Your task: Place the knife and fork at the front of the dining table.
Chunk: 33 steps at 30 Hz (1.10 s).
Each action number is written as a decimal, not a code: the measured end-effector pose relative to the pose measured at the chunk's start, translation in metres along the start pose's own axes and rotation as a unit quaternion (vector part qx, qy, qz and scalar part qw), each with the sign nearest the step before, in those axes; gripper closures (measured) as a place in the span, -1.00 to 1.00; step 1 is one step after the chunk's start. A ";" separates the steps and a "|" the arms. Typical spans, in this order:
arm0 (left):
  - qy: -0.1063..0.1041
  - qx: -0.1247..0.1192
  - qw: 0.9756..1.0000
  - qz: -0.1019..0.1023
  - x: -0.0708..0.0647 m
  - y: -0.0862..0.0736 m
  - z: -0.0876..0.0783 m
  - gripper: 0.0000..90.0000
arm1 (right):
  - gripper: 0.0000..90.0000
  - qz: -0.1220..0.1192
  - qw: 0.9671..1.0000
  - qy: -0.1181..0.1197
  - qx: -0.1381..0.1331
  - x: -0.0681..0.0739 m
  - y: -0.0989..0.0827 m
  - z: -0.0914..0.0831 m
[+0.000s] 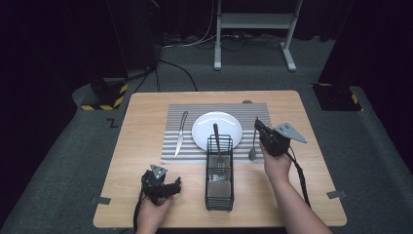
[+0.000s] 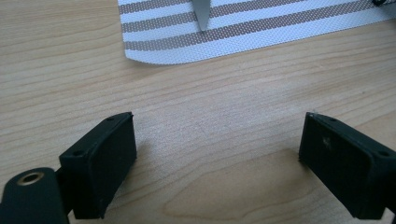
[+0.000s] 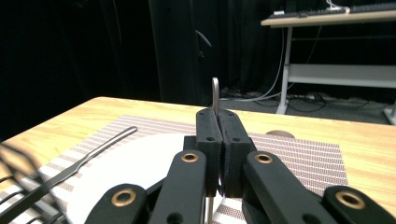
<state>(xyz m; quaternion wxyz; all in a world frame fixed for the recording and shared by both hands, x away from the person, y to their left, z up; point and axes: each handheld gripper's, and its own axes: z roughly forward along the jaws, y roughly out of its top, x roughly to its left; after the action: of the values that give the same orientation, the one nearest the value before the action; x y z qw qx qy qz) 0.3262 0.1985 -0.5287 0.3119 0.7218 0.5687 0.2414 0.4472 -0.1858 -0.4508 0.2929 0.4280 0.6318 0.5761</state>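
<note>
Wooden table, striped placemat toward its far side. Black wire caddy stands lengthwise in front of the placemat, its far end overlapping the mat; a fork lies inside it, dark handle sticking up past the rim toward the plate. White plate on the mat centre, empty. Knife on the mat left of the plate, apart from it. Right gripper over the mat's right edge, jaws clamped tight on a spoon by the handle; bowl hangs down right beside the caddy's far corner, handle end pokes up between the pads. Left gripper low on the near-left table, left of the caddy, jaws spread wide, nothing between
</note>
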 end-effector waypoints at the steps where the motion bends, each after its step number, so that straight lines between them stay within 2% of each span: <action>1: 0.000 0.000 1.000 0.000 0.000 0.000 0.000 -0.76 | 0.96 0.004 1.000 -0.002 0.002 -0.002 0.000 0.004; 7: 0.000 0.000 1.000 0.000 0.000 0.000 0.000 -0.76 | 0.95 0.031 0.999 -0.014 0.012 -0.013 -0.003 0.024; 18: 0.002 -0.001 1.000 0.000 0.000 0.000 0.000 -0.76 | 0.95 0.053 0.997 -0.033 0.033 -0.017 -0.012 0.057; 22: 0.001 -0.001 1.000 -0.001 0.000 -0.001 -0.001 -0.76 | 0.95 0.057 0.997 -0.038 0.044 -0.020 -0.015 0.066; 27: 0.002 -0.001 1.000 -0.001 0.000 -0.001 -0.001 -0.76 | 0.95 0.078 0.994 -0.047 0.056 -0.026 -0.021 0.077; 33: 0.002 -0.001 1.000 -0.001 0.000 -0.001 -0.001 -0.76 | 0.95 0.080 0.993 -0.058 0.071 -0.028 -0.025 0.087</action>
<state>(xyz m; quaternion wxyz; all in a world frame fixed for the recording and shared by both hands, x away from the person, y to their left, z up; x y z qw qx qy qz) 0.3247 0.1984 -0.5288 0.3118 0.7202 0.5702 0.2430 0.5303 -0.1677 -0.4935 0.2511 0.5294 0.6168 0.5256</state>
